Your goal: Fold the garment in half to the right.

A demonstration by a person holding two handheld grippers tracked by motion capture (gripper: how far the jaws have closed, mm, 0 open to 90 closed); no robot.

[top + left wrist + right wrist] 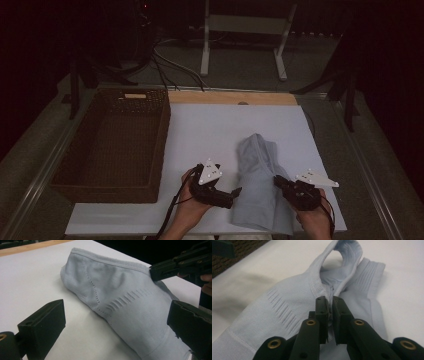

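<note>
While I work from near to far, this is how the scene reads to me:

Right gripper (330, 315): nearest me on the right, its jaws are pinched together on a fold of the garment's right edge; in its own view a sliver of fabric sits between the two black tips.

Left gripper (235, 194): near, left of the garment, jaws spread wide apart and holding nothing. In its own view the cloth lies between and beyond the two jaws, not yet touched as far as I can tell.

Garment (260, 180): a pale blue knit piece, loosely bunched, lying on the near right part of the surface and running from the near edge toward the middle. A ribbed band and rows of small slits show on it; its far end is humped up.

Surface (220, 130): a white board with a bare wooden strip along its far edge.

Basket (112, 145): dark woven, rectangular, at the left, touching the board's left edge, well apart from the garment, nothing inside.

Progress: I judge this early. One side is gripped; the garment is not lifted and not in the basket.

Left to do: close my left gripper on the other side, then raise the garment and handle it, likely folding it or carrying it to the basket.
</note>
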